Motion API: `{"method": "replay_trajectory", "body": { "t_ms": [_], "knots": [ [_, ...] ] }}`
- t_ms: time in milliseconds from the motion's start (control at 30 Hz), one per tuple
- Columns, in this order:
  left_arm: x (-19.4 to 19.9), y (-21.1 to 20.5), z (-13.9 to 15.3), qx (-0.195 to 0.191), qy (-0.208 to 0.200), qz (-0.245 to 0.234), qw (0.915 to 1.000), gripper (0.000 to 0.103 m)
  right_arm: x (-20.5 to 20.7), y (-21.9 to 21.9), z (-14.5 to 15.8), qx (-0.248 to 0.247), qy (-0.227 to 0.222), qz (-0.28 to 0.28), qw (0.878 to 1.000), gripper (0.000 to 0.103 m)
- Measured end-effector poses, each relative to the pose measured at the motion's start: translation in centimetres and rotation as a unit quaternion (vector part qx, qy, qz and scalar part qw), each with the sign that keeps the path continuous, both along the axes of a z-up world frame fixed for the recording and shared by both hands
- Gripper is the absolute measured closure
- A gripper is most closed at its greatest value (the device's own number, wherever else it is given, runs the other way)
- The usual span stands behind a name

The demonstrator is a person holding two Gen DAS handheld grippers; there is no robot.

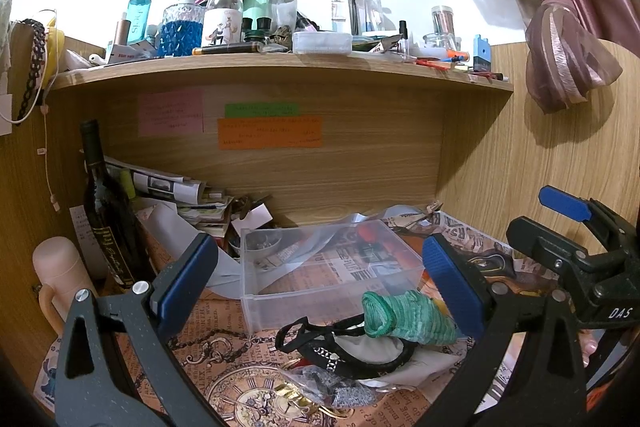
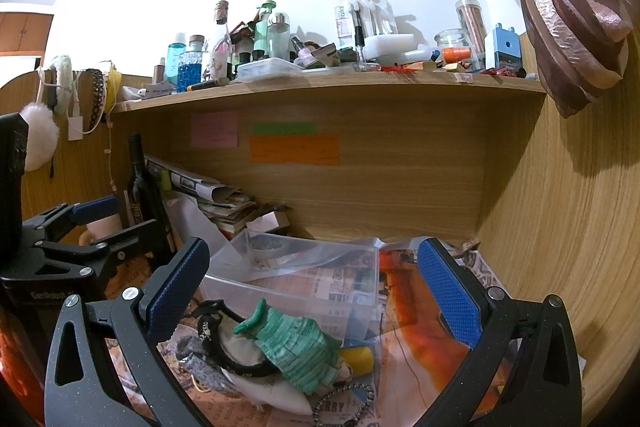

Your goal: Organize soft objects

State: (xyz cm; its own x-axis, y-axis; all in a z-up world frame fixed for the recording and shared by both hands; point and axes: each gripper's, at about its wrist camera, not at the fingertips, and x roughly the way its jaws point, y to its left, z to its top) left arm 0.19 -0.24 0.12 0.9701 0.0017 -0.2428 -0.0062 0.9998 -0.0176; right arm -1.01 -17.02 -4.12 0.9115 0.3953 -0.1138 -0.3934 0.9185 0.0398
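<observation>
Left to right across the desk: left gripper (image 1: 320,287) with jaws spread wide, nothing held. Black corded band (image 1: 344,355) looped over white cloth, limp and tangle-prone. Green knitted piece (image 1: 408,319) next, ribbed, rolled at one end, lying on the pile just in front of the clear plastic box (image 1: 256,291). Right gripper (image 2: 314,291) likewise gaping, empty, above that same heap. Probably best: pinch the green knit at its thick rolled end, lift straight up clear of the cords, lower over the rigid, glossy box wall.
</observation>
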Motion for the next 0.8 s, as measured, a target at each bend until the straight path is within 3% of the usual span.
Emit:
{"method": "replay_trajectory", "body": {
  "t_ms": [800],
  "knots": [
    [0.18, 0.01, -0.09, 0.000, -0.003, 0.000, 1.0000, 0.000, -0.53, 0.13, 0.24, 0.006, -0.007, 0.008, 1.000, 0.000]
  ]
}}
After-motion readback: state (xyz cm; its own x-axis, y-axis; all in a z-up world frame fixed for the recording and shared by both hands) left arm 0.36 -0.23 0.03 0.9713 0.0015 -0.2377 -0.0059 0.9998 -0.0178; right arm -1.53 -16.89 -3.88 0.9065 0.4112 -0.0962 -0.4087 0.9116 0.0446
